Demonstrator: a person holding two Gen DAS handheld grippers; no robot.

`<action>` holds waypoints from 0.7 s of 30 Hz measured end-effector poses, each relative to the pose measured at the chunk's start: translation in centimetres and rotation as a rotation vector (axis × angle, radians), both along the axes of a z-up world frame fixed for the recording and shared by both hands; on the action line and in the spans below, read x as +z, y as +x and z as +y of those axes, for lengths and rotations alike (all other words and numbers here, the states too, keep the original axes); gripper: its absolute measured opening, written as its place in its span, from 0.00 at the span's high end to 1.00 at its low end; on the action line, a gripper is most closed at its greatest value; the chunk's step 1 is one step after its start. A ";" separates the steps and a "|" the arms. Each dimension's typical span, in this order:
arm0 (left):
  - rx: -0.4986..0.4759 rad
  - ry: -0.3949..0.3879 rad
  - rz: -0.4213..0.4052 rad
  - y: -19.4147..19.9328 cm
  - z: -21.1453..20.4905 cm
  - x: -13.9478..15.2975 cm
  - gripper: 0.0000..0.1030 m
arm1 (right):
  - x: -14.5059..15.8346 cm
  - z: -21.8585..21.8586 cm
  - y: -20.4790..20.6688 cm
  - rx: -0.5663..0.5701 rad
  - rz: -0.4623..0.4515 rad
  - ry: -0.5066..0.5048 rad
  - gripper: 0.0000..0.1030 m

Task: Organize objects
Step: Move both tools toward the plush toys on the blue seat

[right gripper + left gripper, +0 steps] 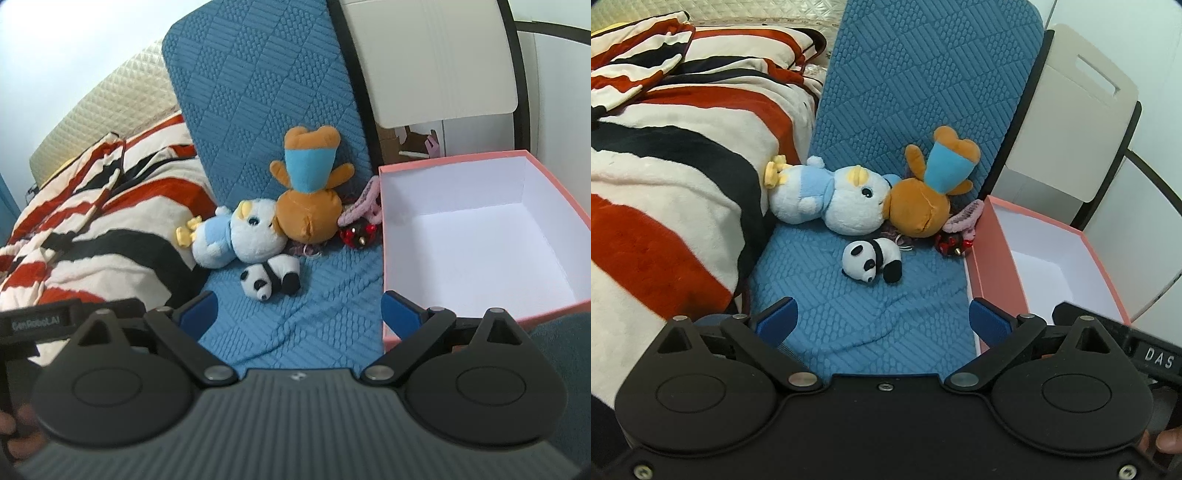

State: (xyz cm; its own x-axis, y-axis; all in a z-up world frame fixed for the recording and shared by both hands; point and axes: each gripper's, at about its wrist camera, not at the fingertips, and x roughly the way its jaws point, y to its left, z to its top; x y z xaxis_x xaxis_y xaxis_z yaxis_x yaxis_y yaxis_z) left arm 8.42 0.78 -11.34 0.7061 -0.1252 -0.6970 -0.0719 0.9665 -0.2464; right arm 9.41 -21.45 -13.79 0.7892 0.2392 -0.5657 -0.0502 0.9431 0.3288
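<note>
On a blue quilted chair seat (871,325) (317,317) lie a small panda plush (873,258) (271,278), a pale blue penguin plush (827,199) (236,236), an upside-down brown bear plush (931,188) (308,192), a pink knitted item (962,218) (360,206) and a red and black trinket (951,245) (358,232). An empty pink box (997,236) (480,229) with a white inside stands at the right. My left gripper (882,319) and right gripper (299,308) are both open and empty, short of the panda.
A red, black and white striped blanket (665,166) (92,221) lies on the bed at the left. The blue chair back (923,85) (266,81) rises behind the toys. A beige chair back (1071,110) and a white panel (436,59) stand at the right.
</note>
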 end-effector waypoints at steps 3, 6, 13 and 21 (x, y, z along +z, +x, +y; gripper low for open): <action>-0.003 0.013 0.003 0.9 -0.7 -0.2 0.04 | -0.2 -0.7 0.9 -0.004 -0.021 0.013 0.06; 0.001 0.016 0.011 2.0 -1.2 -0.6 0.04 | -0.8 -1.3 2.1 -0.001 -0.022 0.026 0.06; 0.006 0.024 0.005 5.0 -1.6 -1.7 0.04 | -2.1 -2.3 5.5 0.027 -0.094 0.052 0.06; -0.031 0.047 -0.028 8.9 -3.1 -2.9 0.05 | -1.9 -2.1 11.5 0.065 -0.142 0.079 0.06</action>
